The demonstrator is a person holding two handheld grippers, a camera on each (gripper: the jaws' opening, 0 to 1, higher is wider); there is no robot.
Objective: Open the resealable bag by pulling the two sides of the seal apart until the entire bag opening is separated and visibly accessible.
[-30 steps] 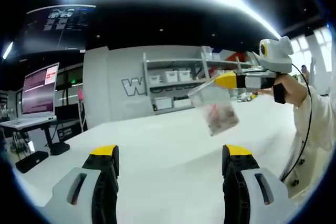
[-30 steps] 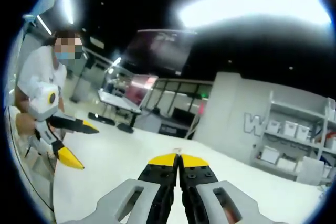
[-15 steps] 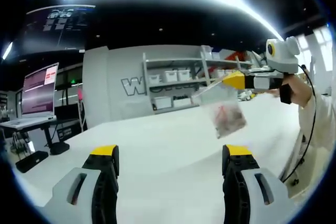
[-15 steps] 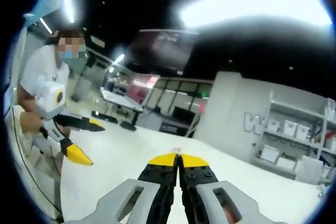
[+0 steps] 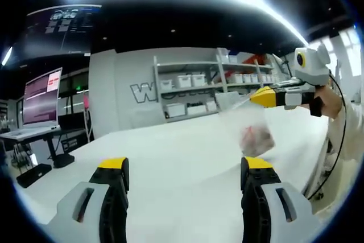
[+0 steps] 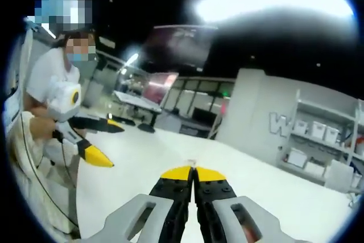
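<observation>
A clear resealable bag [image 5: 253, 134] with reddish contents hangs blurred above the white table [image 5: 170, 157]. Its top edge is pinched in my right gripper [image 5: 257, 96], which reaches in from the right with yellow-tipped jaws shut. My left gripper [image 5: 186, 166] is low in the foreground, jaws wide open with nothing between them, and the bag is ahead of its right jaw. In the right gripper view my right gripper [image 6: 193, 172] is shut, with a sliver of clear plastic [image 6: 190, 163] at its tips. There my left gripper [image 6: 110, 142] shows open at the left.
Shelves with white bins [image 5: 190, 89] stand against the grey back wall. A monitor [image 5: 42, 98] on a stand sits at the far left. The person in a white top [image 6: 45, 89] stands at the table's edge holding both grippers, with a cable [image 5: 335, 140] trailing at the right.
In the left gripper view, my right gripper and the bag have moved right and lower, and the bag now looks blurred. Both grippers keep their states.
</observation>
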